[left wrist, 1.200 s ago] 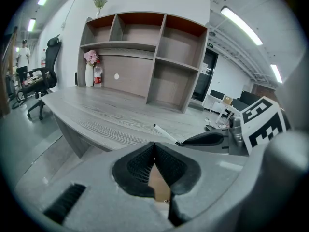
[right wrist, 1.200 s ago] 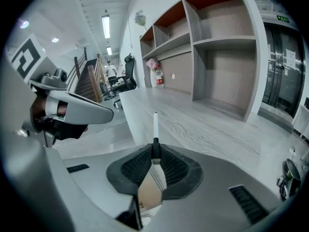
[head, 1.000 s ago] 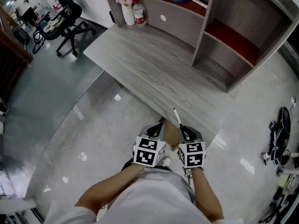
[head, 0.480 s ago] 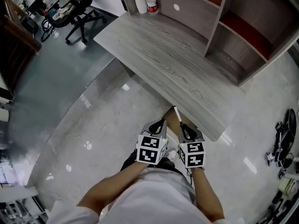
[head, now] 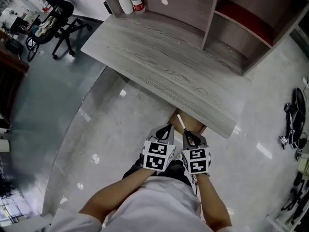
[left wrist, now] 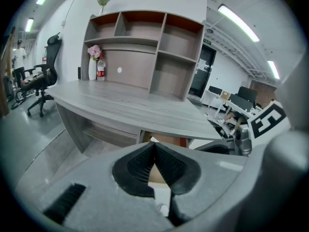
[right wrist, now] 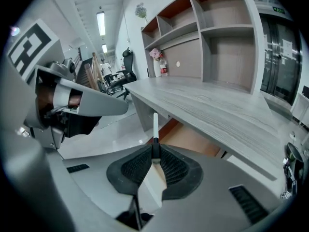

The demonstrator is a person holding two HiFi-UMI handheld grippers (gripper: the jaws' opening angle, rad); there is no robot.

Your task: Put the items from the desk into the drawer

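Note:
My right gripper is shut on a thin white pen with a dark end; in the right gripper view the pen stands straight up out of the closed jaws of this gripper. Close beside it, my left gripper is shut with nothing between its pads, and in its own view this gripper has its jaw tips meeting. Both hover over the open drawer, whose brown inside shows under the front edge of the grey wooden desk.
A shelf unit stands at the desk's back. A white vase of pink flowers and a bottle sit at its far left corner. A black office chair stands on the glossy floor at left; black gear lies at right.
The head view has shifted, so the desk sits slightly differently in frame. Both grippers stay side by side at the desk's front edge, the pen still in the right one.

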